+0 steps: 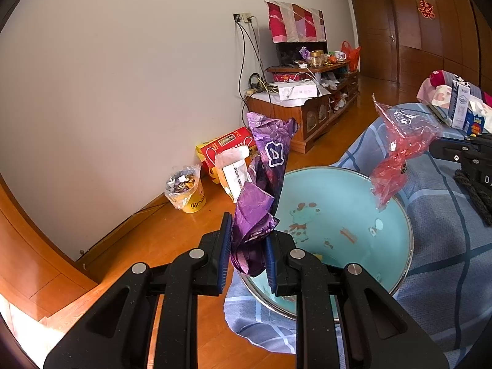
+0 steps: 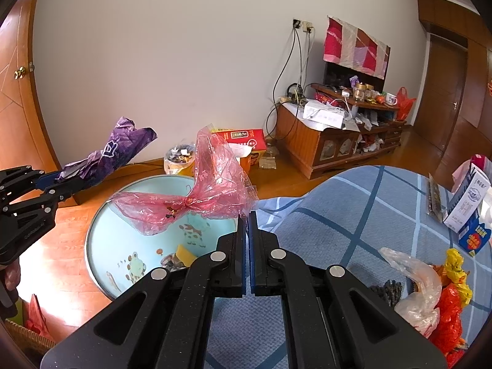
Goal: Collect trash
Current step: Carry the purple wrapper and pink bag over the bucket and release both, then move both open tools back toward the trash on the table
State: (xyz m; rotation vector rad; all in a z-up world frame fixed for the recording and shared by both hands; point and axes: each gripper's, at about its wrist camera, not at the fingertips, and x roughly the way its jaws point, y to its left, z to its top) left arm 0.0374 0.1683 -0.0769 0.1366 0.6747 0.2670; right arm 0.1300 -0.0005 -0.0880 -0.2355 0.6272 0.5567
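Note:
My left gripper (image 1: 246,246) is shut on a crumpled purple wrapper (image 1: 264,181), held upright over the near rim of a light blue basin (image 1: 344,203). It also shows at the left of the right wrist view (image 2: 58,184) with the purple wrapper (image 2: 113,153). My right gripper (image 2: 246,215) is shut on a red see-through plastic bag (image 2: 200,193), held above the basin (image 2: 123,246). The red bag (image 1: 399,153) also hangs at the right of the left wrist view. Yellow and dark scraps (image 2: 181,256) lie in the basin.
The basin rests on a blue checked bedcover (image 2: 353,221). A clear bag (image 2: 415,289), red and yellow wrappers (image 2: 455,292) and a carton (image 2: 470,206) lie on it. A full yellow bin (image 1: 184,190), a red box (image 1: 227,147) and a wooden cabinet (image 1: 307,113) stand by the wall.

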